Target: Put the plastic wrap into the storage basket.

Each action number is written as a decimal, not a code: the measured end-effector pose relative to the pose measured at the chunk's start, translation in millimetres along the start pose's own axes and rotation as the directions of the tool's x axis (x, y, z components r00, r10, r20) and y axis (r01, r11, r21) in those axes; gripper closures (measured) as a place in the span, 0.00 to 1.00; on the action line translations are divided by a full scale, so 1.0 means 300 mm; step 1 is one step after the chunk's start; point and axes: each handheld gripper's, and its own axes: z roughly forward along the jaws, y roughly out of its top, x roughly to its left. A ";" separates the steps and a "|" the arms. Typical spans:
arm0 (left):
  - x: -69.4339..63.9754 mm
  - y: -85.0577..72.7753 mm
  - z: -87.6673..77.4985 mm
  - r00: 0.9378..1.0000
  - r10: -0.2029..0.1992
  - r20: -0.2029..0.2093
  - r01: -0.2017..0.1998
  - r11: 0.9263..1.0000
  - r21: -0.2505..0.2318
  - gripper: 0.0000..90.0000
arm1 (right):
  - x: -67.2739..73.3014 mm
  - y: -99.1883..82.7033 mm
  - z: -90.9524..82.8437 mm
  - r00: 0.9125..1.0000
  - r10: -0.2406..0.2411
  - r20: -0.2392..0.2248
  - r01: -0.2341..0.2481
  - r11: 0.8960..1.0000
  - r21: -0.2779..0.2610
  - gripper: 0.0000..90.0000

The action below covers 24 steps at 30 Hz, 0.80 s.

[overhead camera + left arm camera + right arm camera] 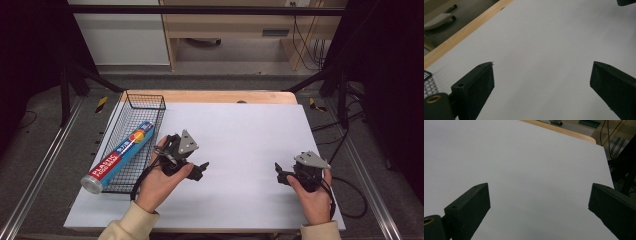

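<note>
Even soft light, faint shadows, dark surroundings.

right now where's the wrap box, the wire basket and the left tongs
wrap box (pixel 120 156), high view, middle of its blue side
wire basket (pixel 145 96), high view, far rim
left tongs (pixel 200 169), high view, between the tips, open and empty

Box (pixel 119 155) label partly unreadable

My left tongs (pixel 204 167) point right, jaws wide apart. My right tongs (pixel 280 172) point left, jaws spread too. Both hands sit low, well apart.
</note>
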 end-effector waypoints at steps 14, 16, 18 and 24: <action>-0.073 -0.059 0.153 0.991 0.046 0.127 -0.037 0.996 -0.076 0.06 | -0.018 -0.027 -0.023 1.000 0.013 0.008 -0.013 1.000 0.012 0.05; -0.080 -0.071 0.171 0.987 0.037 0.154 -0.025 0.996 -0.083 0.06 | -0.020 -0.028 -0.026 1.000 0.015 0.009 -0.015 1.000 0.013 0.05; -0.082 -0.083 0.185 0.985 0.020 0.174 -0.004 0.996 -0.090 0.06 | -0.021 -0.030 -0.027 1.000 0.015 0.010 -0.015 1.000 0.012 0.05; -0.091 -0.125 0.210 0.981 0.042 0.191 -0.026 0.996 -0.086 0.06 | -0.024 -0.035 -0.030 1.000 0.014 0.009 -0.014 1.000 0.015 0.05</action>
